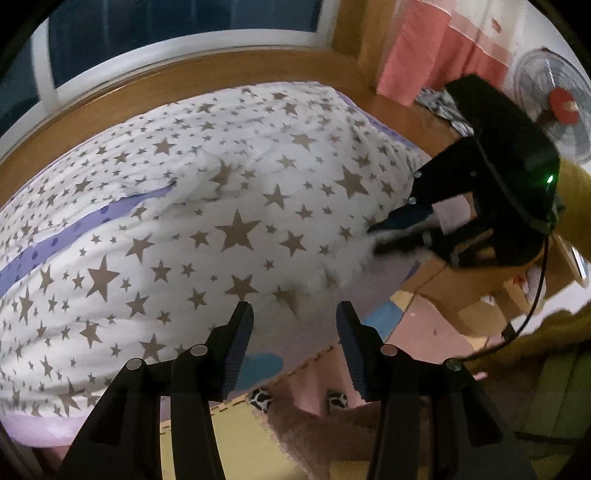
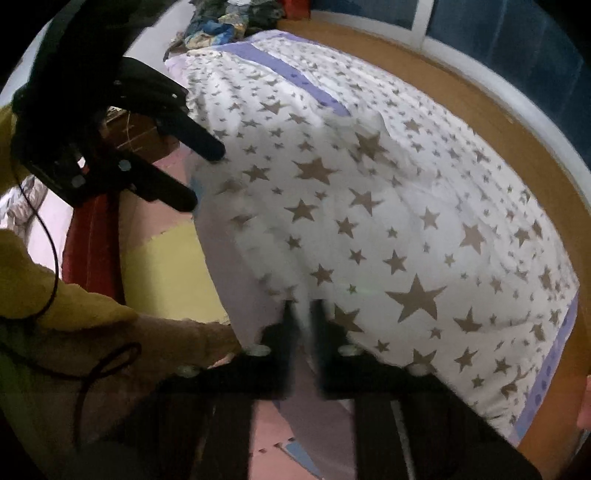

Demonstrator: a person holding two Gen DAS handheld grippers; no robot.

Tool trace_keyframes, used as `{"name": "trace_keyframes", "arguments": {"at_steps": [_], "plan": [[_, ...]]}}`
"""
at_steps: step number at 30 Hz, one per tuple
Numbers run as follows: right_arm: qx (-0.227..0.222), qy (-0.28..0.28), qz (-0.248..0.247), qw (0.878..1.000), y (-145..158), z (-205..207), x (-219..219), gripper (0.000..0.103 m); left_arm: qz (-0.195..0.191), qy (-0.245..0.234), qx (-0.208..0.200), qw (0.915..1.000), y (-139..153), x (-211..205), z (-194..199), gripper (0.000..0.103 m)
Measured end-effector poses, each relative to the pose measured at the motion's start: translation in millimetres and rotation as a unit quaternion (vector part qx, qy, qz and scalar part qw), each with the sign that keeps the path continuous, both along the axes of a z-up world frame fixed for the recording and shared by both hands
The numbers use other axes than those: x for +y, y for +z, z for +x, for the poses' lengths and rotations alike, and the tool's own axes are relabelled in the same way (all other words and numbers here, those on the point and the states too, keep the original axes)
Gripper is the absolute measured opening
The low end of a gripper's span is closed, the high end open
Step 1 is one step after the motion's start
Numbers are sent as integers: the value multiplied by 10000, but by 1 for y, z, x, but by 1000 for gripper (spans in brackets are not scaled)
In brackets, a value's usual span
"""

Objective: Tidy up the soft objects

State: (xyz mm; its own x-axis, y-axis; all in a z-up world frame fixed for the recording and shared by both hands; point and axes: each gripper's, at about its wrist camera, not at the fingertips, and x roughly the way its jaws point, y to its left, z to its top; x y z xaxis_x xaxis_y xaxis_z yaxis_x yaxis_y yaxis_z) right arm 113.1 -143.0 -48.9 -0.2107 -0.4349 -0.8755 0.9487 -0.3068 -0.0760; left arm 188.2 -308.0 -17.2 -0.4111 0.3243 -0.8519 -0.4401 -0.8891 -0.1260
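Dim, motion-blurred fisheye frames, dark vignetted corners

We find our left gripper [image 1: 295, 321] at six o'clock, jaws apart, unloaded. Our right gripper [image 2: 304, 317] is clamped on fabric.

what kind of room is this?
Likely a bedroom at home: a star-print quilt spread on a low wooden platform under a window, foam puzzle mats on the floor, a standing fan.

A white quilt [image 1: 229, 206] with taupe stars and a purple dotted band, above pink and yellow floor mats [image 1: 229, 424].
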Motion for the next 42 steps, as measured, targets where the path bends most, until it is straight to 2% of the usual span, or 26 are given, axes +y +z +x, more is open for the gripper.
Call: {"name": "trace_keyframes", "arguments": {"at_steps": [4,8,13,17,20,22,23,24,25,26,28,30,34,37,39,40,41,42], "plan": [[141,25,-249,9996,15,9,7,3,-300,-242,90,9992,-1,6,-2,47],[409,104,-196,9989,20,21,8,3,-332,-314,177,9988,3,5,-10,47],[874,272,20,9958,16,39,7,3,-539,-709,165,9959,4,14,-17,47],[941,127,-81,9955,14,35,9,3,-733,-1085,-6,9914,-5,28,-19,47],[928,-104,-261,9953,17,27,10,3,-874,-1052,-79,9906,-18,38,-19,47],[907,-252,-267,9952,17,26,14,3,-729,-781,-6,9943,-19,36,-21,28],[912,-343,-237,9950,17,26,16,3,-576,-618,24,9964,-17,33,-22,15],[917,-434,-206,9946,17,26,18,4,-358,-432,49,9984,-13,29,-22,13],[924,-529,-175,9942,17,26,21,6,-154,-245,101,9995,-8,23,-22,11],[959,-659,-140,9931,16,26,27,12,-5,-79,166,9998,-3,18,-20,7],[1149,-973,-53,9886,14,26,46,27,174,156,246,9994,2,12,-16,6],[1350,-1275,64,9826,11,23,65,50,234,241,235,9992,2,10,-15,6],[1775,-1620,477,9695,2,8,93,53,352,412,213,9983,3,8,-11,6],[1785,-1648,524,9686,-4,-1,98,53,526,615,234,9964,4,5,-11,6],[1743,-1711,435,9687,-6,-9,99,52,609,748,289,9949,6,2,-9,6],[1707,-1823,343,9677,-5,-14,100,46,634,831,343,9939,9,2,-7,6],[1650,-1916,309,9670,-3,-15,100,12,658,925,410,9927,13,1,-5,6],[1594,-2014,265,9661,-1,-17,101,2,685,1005,477,9914,17,1,-2,6]]}}
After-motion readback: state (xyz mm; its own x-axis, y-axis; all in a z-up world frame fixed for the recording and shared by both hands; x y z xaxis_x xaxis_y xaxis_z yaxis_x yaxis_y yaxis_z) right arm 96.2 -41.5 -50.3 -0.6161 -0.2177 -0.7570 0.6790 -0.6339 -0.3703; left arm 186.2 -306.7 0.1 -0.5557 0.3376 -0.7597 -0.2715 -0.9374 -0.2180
